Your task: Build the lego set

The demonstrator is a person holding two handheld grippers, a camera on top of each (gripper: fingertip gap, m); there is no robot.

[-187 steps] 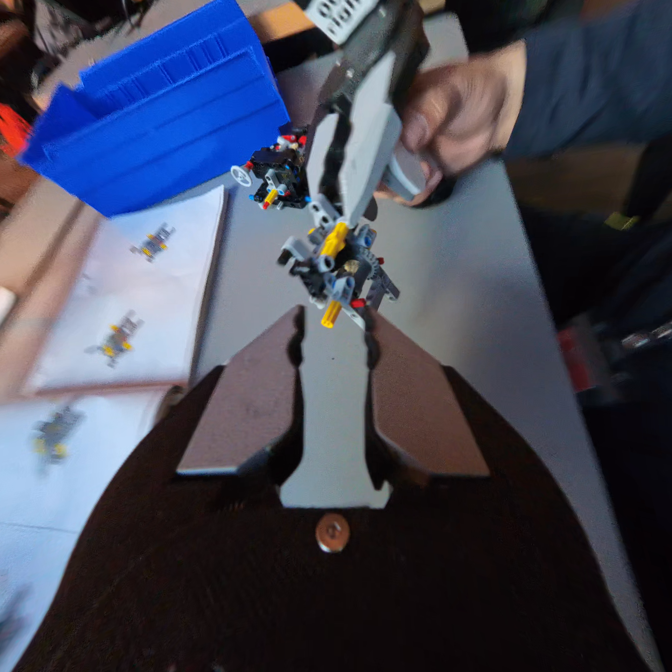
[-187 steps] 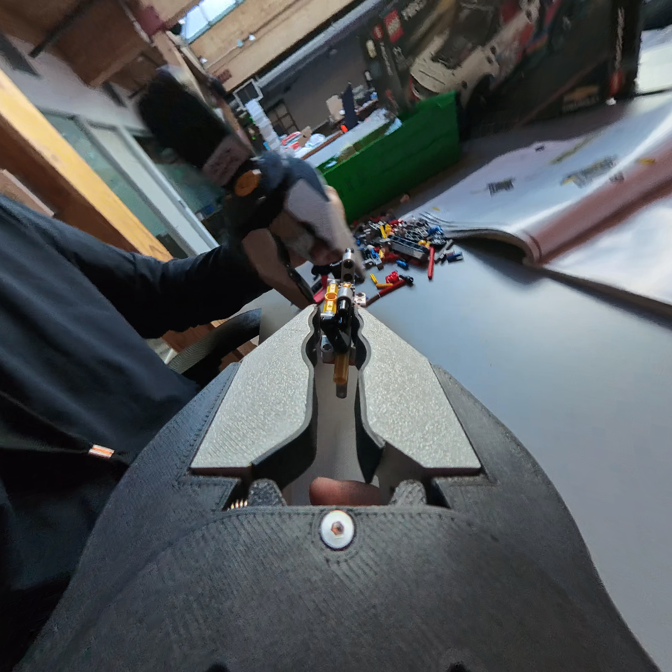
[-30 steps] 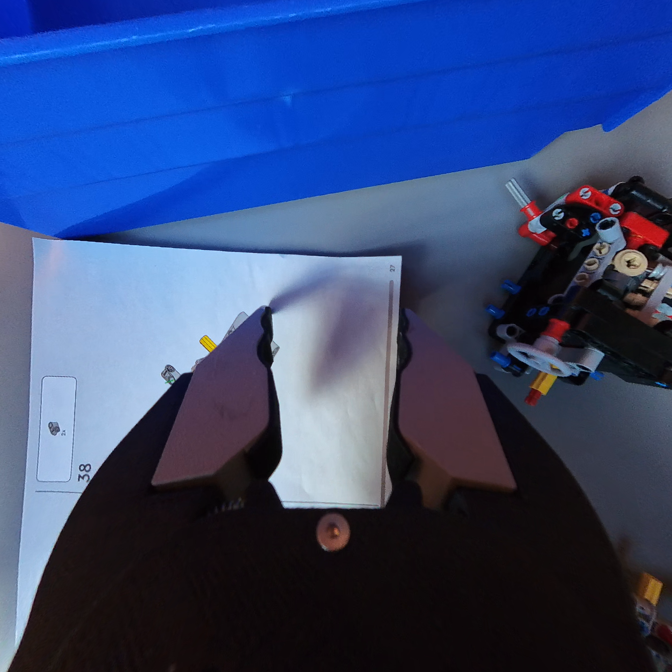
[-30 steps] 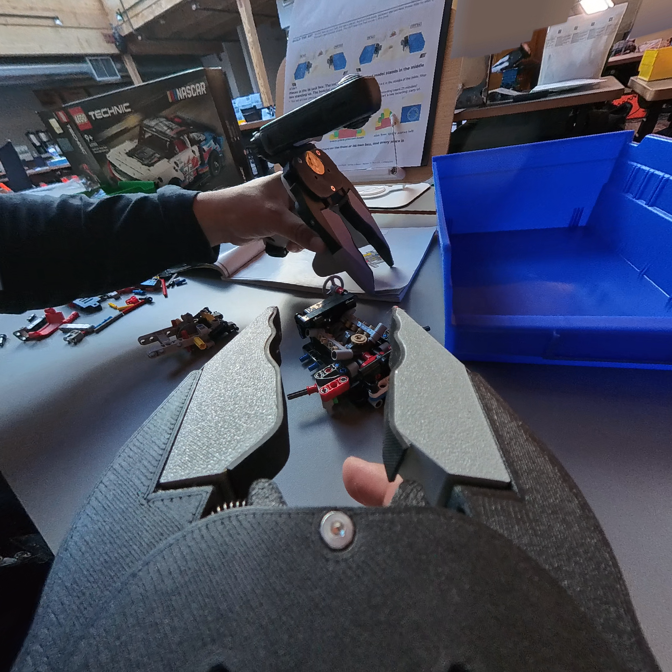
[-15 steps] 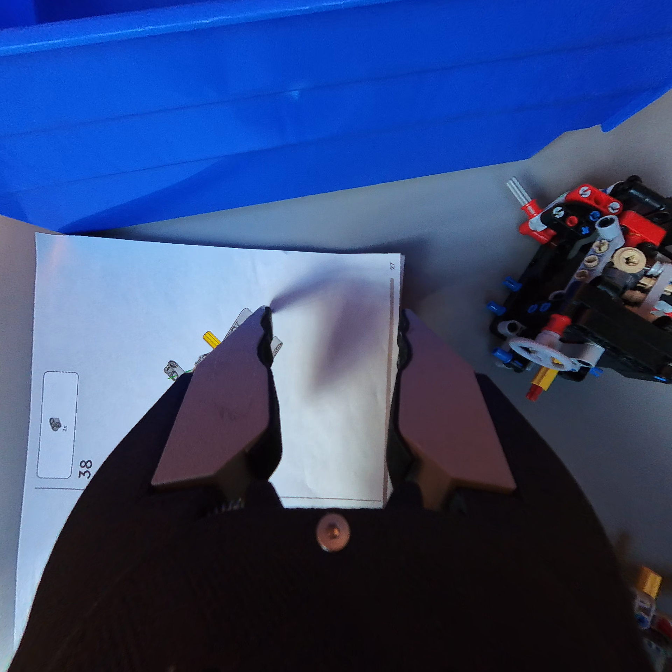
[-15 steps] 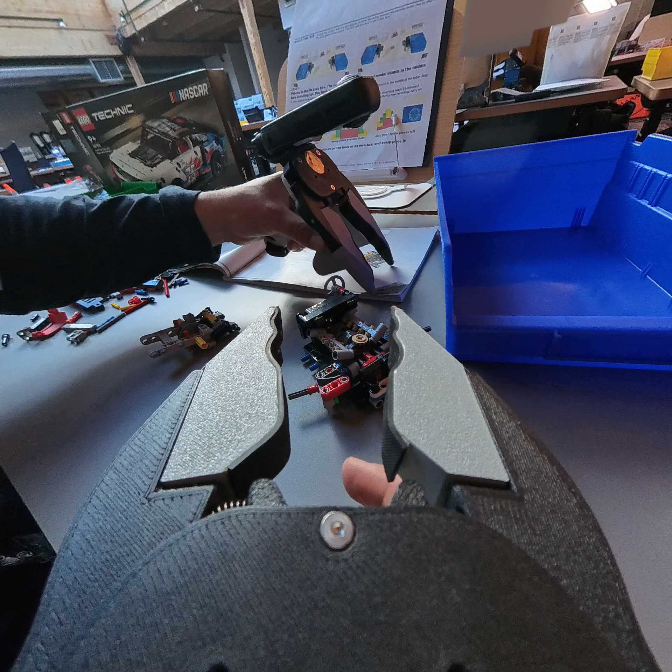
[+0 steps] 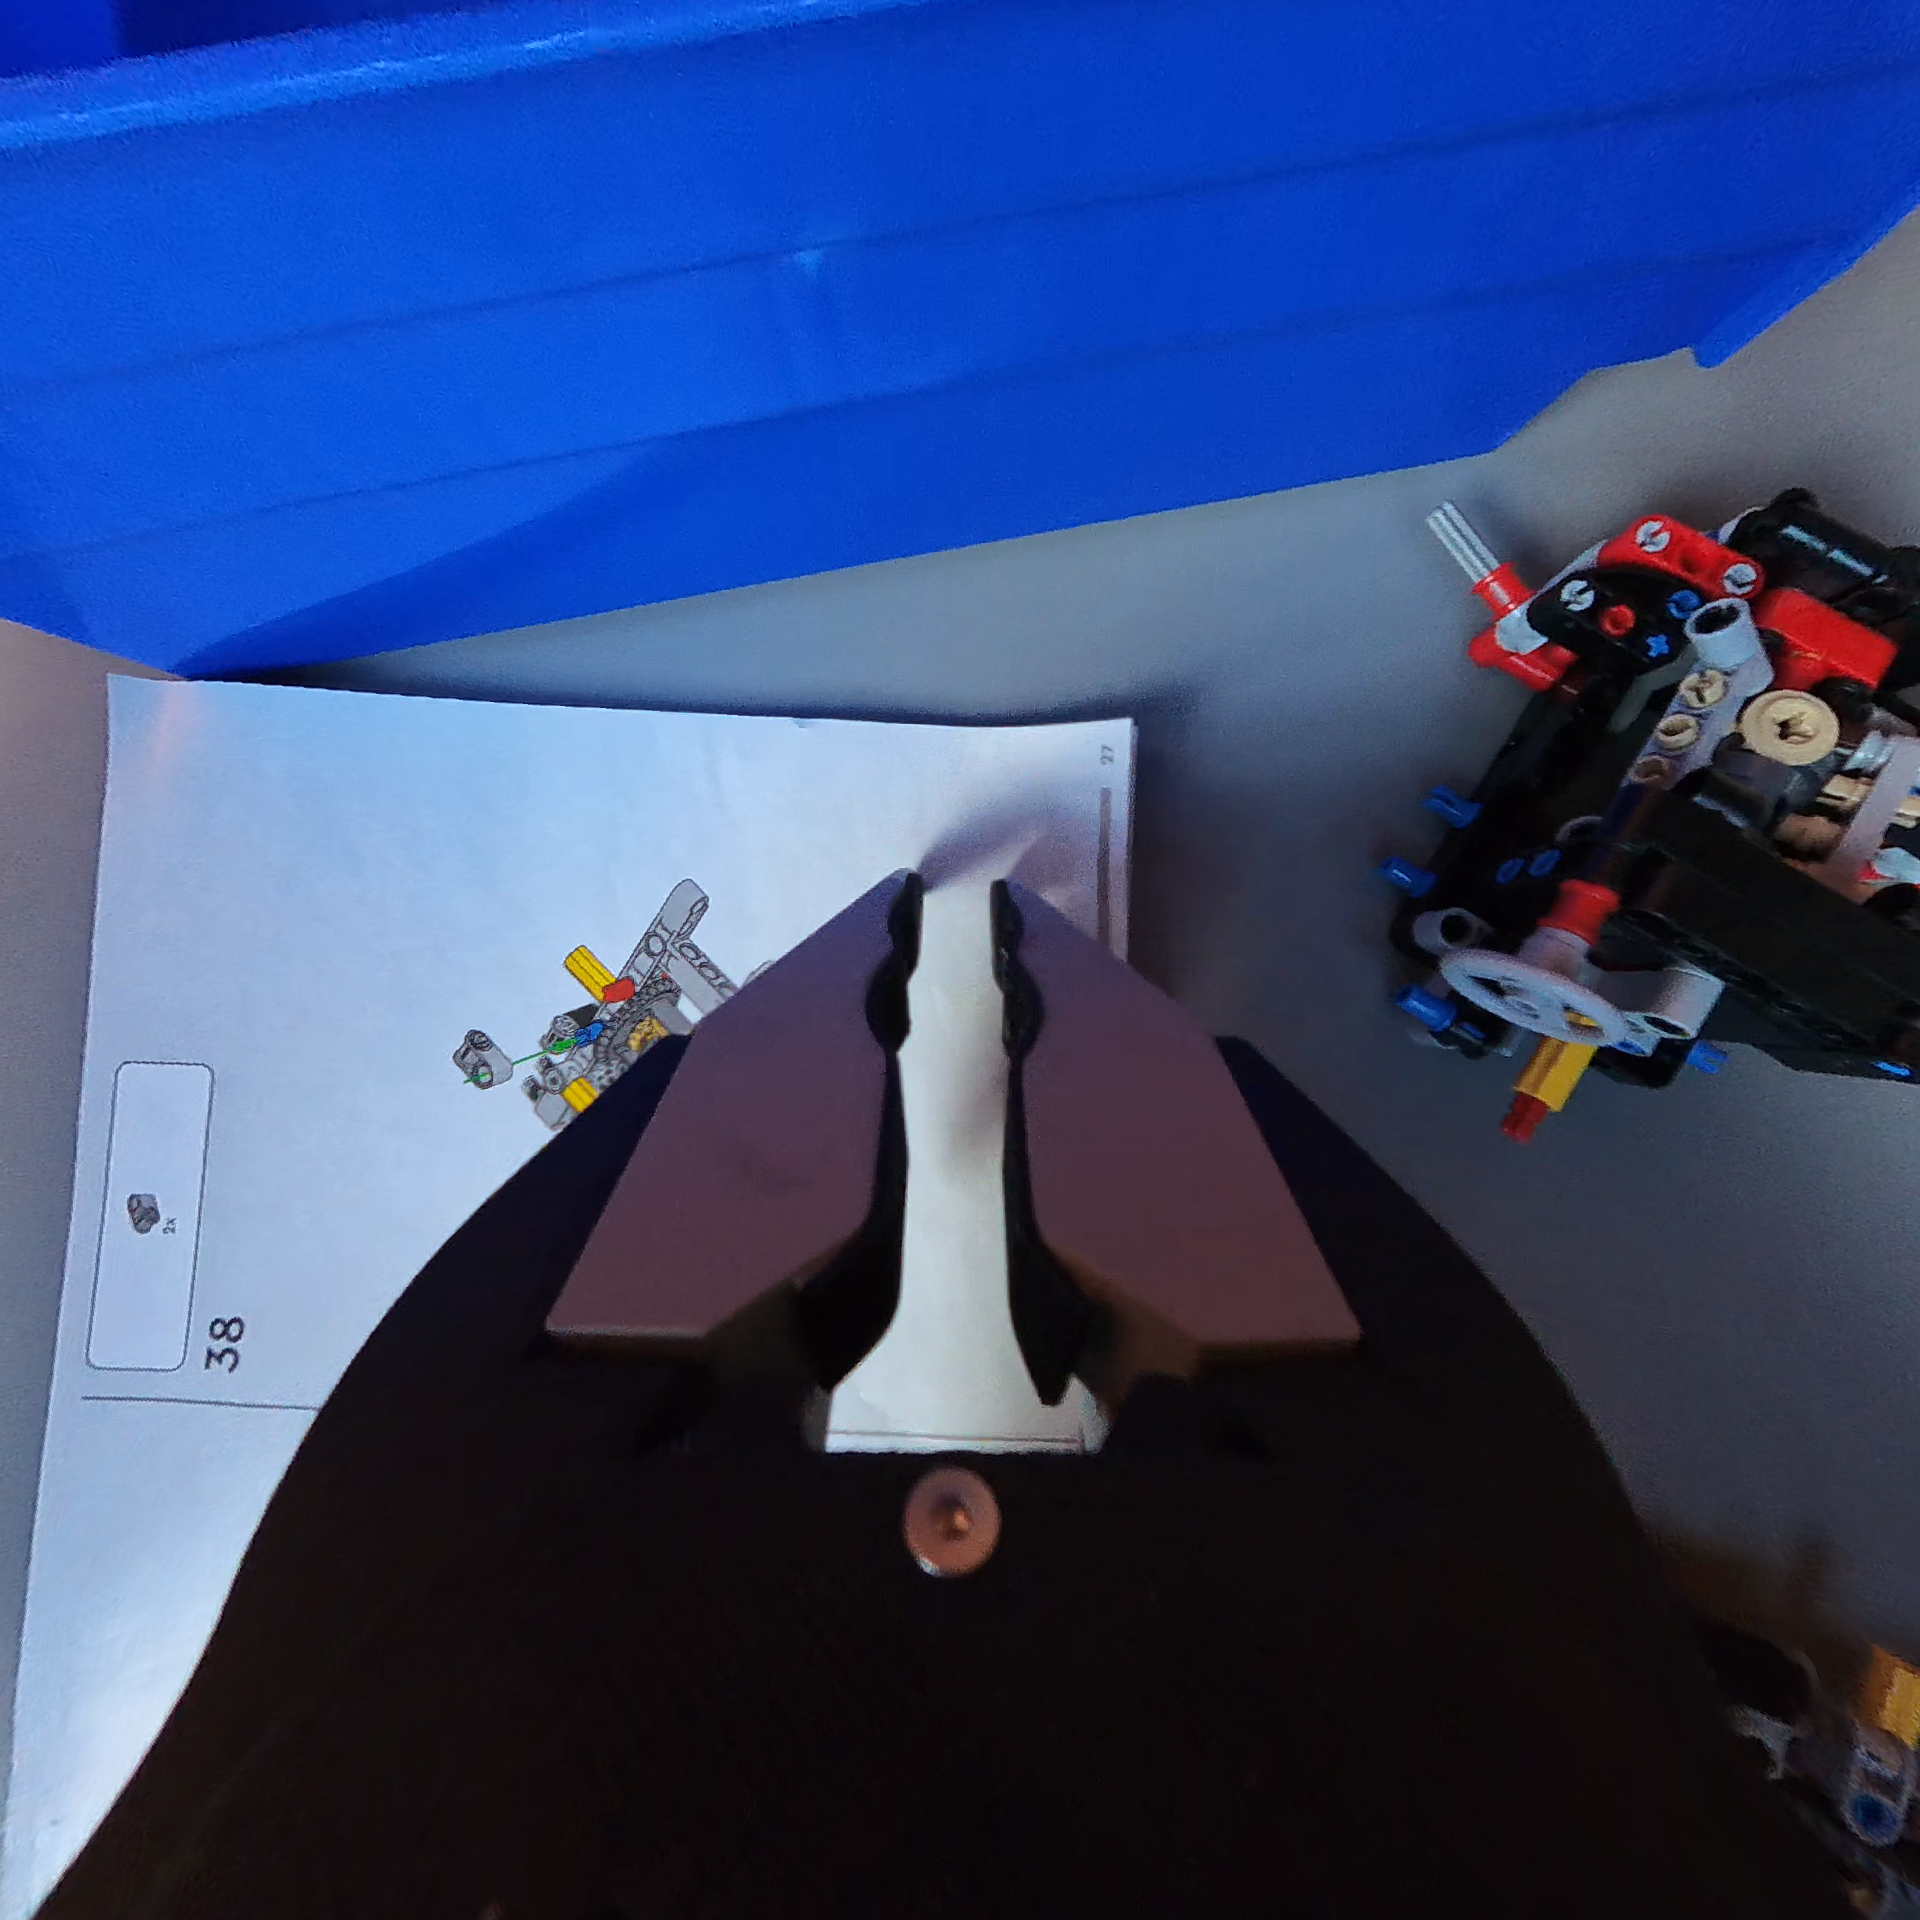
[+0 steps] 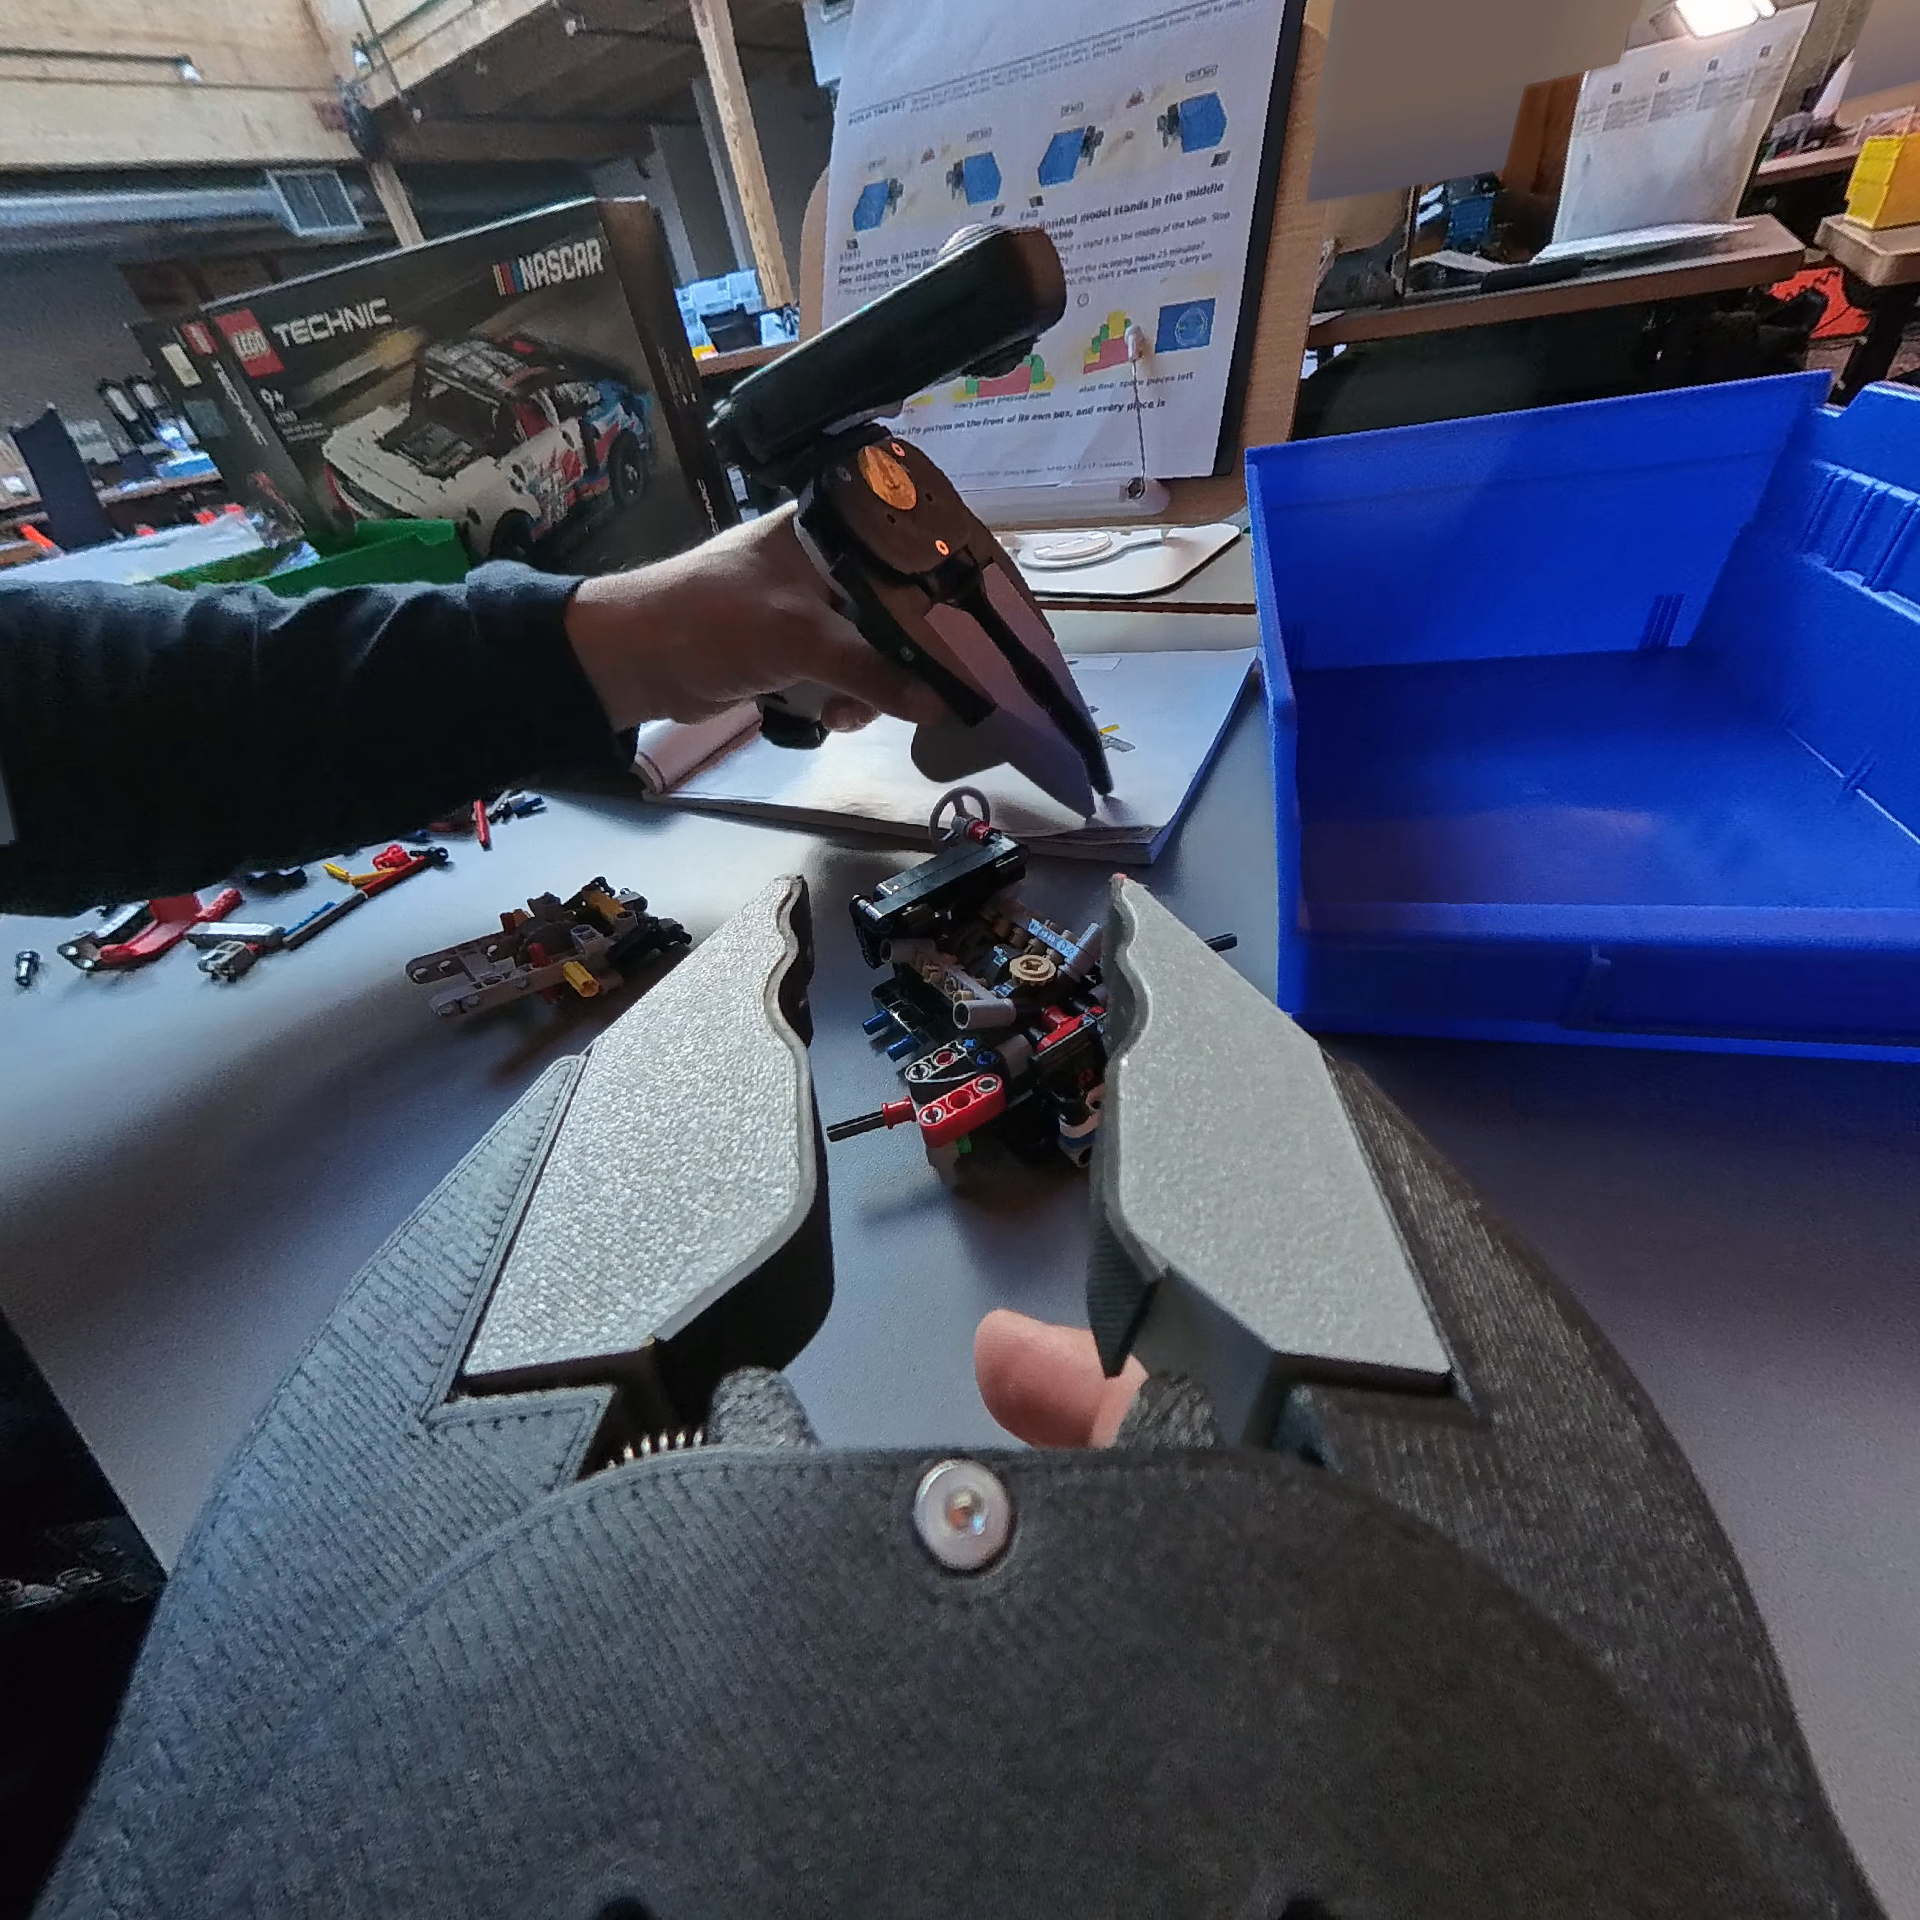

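Observation:
My left gripper [image 7: 954, 883] points down at an open instruction booklet [image 7: 416, 831], near the page's right edge. Its fingers are almost together, with a narrow strip of white page showing between them. In the right wrist view its tips [image 8: 1086, 790] rest on the booklet [image 8: 1174, 717]. My right gripper [image 8: 956, 894] is open and empty. It hovers low over a black, red and grey brick-built model [image 8: 987, 987] that stands on the grey table between its fingers. The model also shows at the right in the left wrist view [image 7: 1683, 831].
A large blue bin [image 8: 1558, 727] stands to the right of the model and just past the booklet [image 7: 831, 312]. A smaller grey assembly [image 8: 540, 945] and loose parts [image 8: 208, 914] lie to the left. A product box [image 8: 436, 395] and a green tray [image 8: 384, 551] stand behind. My right tips are roughly 15 cm from the smaller grey assembly [image 8: 540, 945].
My left gripper's fingers have swung from wide apart to nearly together over the page. It has stayed in place. My right gripper has barely moved and has narrowed slightly.

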